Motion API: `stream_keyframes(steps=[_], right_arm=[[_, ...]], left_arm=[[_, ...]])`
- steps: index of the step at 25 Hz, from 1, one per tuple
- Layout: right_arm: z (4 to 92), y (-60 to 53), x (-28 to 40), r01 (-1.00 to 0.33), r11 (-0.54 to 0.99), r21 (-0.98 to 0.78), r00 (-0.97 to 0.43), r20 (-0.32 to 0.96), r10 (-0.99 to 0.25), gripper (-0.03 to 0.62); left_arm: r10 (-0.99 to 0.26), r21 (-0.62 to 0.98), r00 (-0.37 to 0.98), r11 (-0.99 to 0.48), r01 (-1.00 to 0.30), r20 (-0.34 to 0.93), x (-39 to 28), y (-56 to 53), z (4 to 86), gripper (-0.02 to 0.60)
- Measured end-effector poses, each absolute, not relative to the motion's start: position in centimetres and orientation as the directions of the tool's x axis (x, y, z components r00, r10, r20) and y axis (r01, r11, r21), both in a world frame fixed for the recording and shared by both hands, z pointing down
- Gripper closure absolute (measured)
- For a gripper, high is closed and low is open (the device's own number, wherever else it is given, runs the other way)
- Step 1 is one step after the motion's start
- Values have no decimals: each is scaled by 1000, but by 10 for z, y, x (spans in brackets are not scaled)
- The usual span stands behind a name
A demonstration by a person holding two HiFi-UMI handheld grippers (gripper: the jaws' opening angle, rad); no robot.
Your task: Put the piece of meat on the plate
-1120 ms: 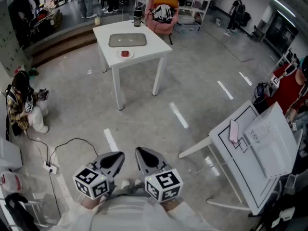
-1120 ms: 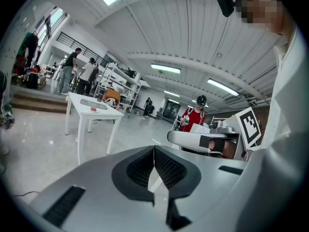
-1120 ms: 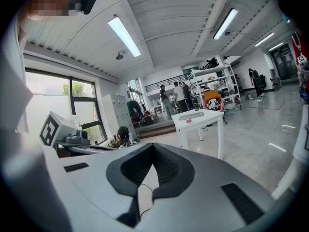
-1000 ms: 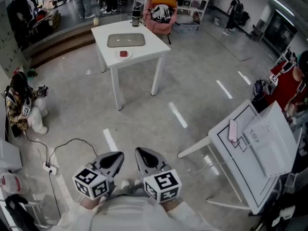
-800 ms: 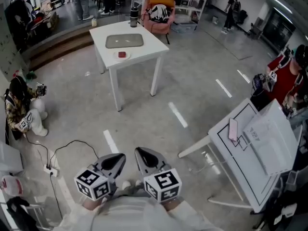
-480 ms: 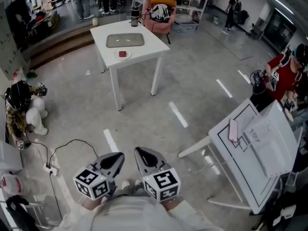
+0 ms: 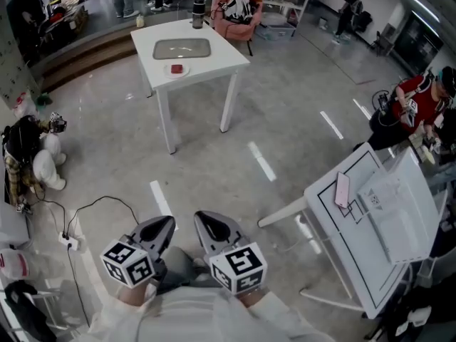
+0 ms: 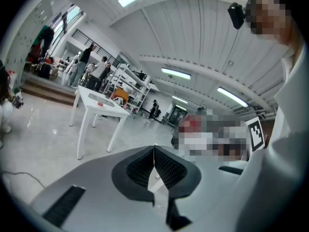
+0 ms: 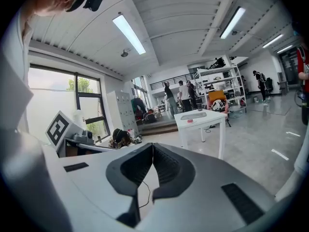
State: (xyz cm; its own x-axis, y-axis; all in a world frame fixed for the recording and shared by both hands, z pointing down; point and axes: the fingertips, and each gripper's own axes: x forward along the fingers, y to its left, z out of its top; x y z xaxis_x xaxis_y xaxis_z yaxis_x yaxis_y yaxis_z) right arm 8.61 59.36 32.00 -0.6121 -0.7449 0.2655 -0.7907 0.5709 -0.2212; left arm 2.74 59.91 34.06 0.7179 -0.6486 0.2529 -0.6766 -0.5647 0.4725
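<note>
At the far left of the head view a person (image 7: pixel 25 155) sits on the floor, and a black cable (image 7: pixel 96 209) loops across the concrete just beside them. At the bottom edge, close to the body, the left gripper (image 7: pixel 162 224) and the right gripper (image 7: pixel 202 219) are held side by side, near each other but not touching, both pointing across the open floor. In the left gripper view the left gripper (image 8: pixel 154 150) has its jaws pressed together at the tips with nothing between them. In the right gripper view the right gripper (image 9: pixel 152 147) is likewise closed tip to tip and empty.

Well apart from both, at the top of the head view, stands a white table (image 7: pixel 214 59). On it lies a grey tray (image 7: pixel 182 48), and just in front of the tray sits a small white plate (image 7: pixel 170 70) with the red piece of meat (image 7: pixel 177 68) on it. A dark bottle (image 7: pixel 197 14) stands at the table's back edge.

At the right a tilted white board (image 7: pixel 370 219) rests on a stand, and a person in red (image 7: pixel 417 102) stands beyond it.
</note>
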Motion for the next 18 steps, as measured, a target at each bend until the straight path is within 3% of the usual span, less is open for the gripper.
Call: stream_keyframes(steps=[9,18], right_arm=[[341,552,103,-809,524,-267,-587,298,-753,579],[341,426,80,-821,508,-261,-570,309,-762,579]], left_arm=[[-649,532,716,-524,-665,257,24,555,352,572],[-618,564,754,-548,-617,223,3,426,341,572]])
